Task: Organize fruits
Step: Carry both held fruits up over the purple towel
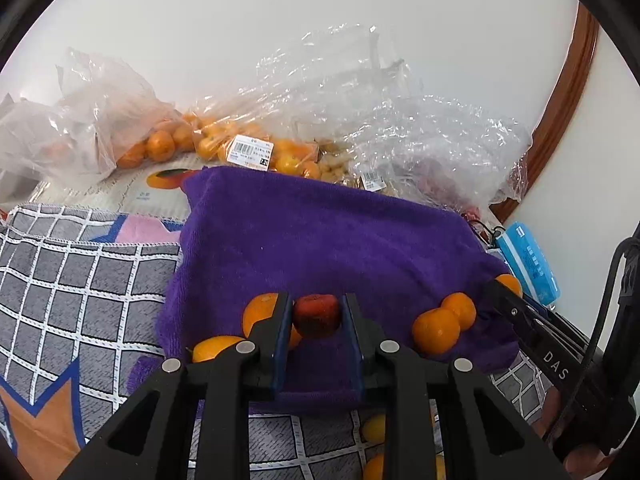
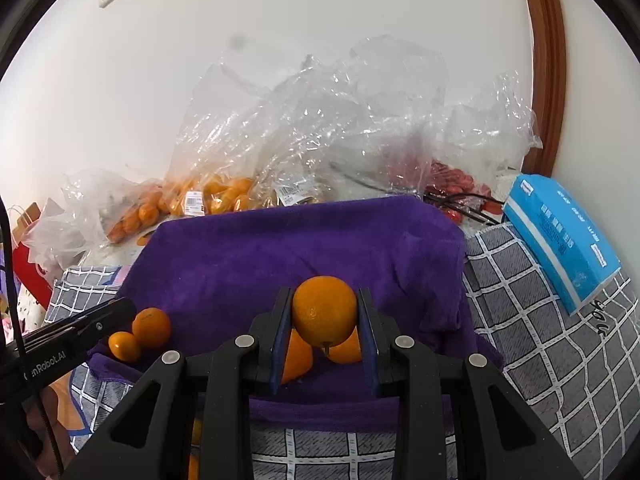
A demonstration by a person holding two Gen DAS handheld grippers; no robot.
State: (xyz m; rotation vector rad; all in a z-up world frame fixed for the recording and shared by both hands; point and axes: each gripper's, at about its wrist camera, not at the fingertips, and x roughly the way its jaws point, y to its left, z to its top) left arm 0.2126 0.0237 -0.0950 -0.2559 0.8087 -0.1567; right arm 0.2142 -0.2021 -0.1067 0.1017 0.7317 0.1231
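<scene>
A purple towel (image 1: 320,240) (image 2: 300,248) covers the middle of the checked cloth. My left gripper (image 1: 316,318) is shut on a small red fruit (image 1: 317,316) just above the towel's near edge, with two oranges (image 1: 260,312) behind its left finger. Right of it lie two more oranges (image 1: 436,330), and the right gripper's finger comes in from the right edge. My right gripper (image 2: 324,314) is shut on an orange (image 2: 324,310), with two oranges (image 2: 298,354) on the towel below it. Two small oranges (image 2: 150,326) lie beside the left gripper's finger (image 2: 92,322).
Clear plastic bags (image 1: 360,120) (image 2: 320,128) holding oranges and red fruit are piled against the white wall behind the towel. A blue tissue pack (image 2: 560,240) (image 1: 528,264) lies at the right. The grey checked cloth (image 1: 80,280) surrounds the towel, with loose oranges (image 1: 374,428) near its front.
</scene>
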